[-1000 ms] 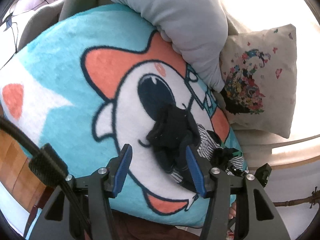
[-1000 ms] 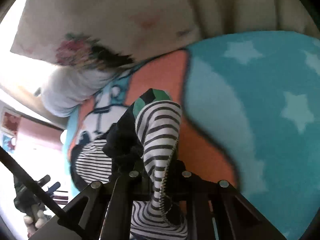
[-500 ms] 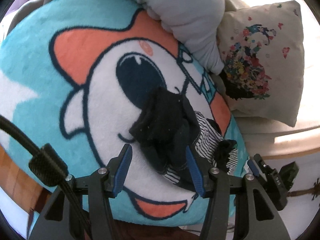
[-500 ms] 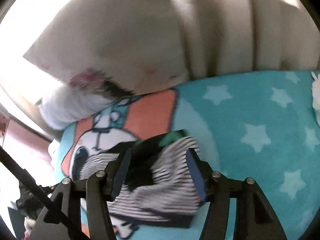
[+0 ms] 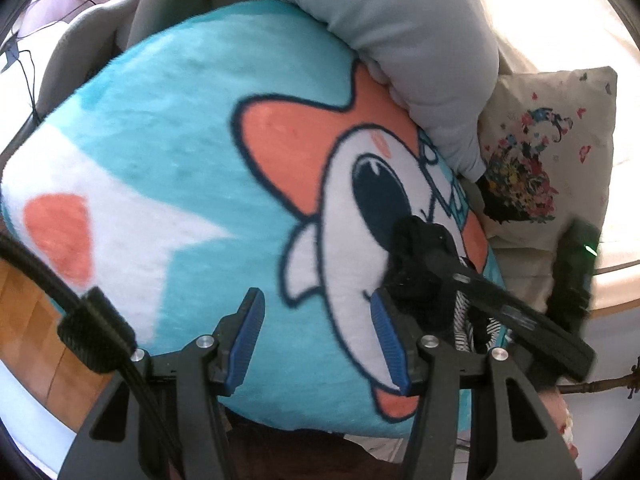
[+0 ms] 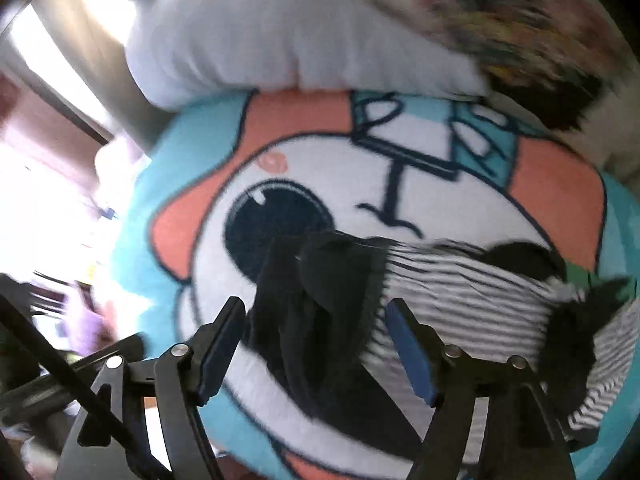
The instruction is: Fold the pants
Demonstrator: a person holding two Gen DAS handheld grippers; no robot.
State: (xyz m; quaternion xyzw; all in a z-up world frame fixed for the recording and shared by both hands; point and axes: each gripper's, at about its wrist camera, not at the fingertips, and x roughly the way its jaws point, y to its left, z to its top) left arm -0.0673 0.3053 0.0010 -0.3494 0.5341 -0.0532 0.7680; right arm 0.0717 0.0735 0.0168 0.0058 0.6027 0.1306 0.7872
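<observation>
The small pants (image 6: 460,292), black with a black-and-white striped part, lie bunched on a blue cartoon blanket (image 6: 320,160). My right gripper (image 6: 316,324) is open, its blue pads on either side of the black part of the pants, just above them. In the left wrist view the pants (image 5: 420,256) lie to the right of my left gripper (image 5: 316,320), which is open and empty over the blanket (image 5: 180,120). The right gripper's black arm (image 5: 508,312) reaches across the pants there.
A grey pillow (image 5: 400,40) and a flowered cushion (image 5: 552,168) lie against the blanket's far side. Wooden floor (image 5: 32,320) shows at the lower left. A cable (image 5: 48,0) lies on the far left.
My right gripper let go of the striped pants, opened, and swung left over the black part. My left gripper drew back to the left, away from the pants.
</observation>
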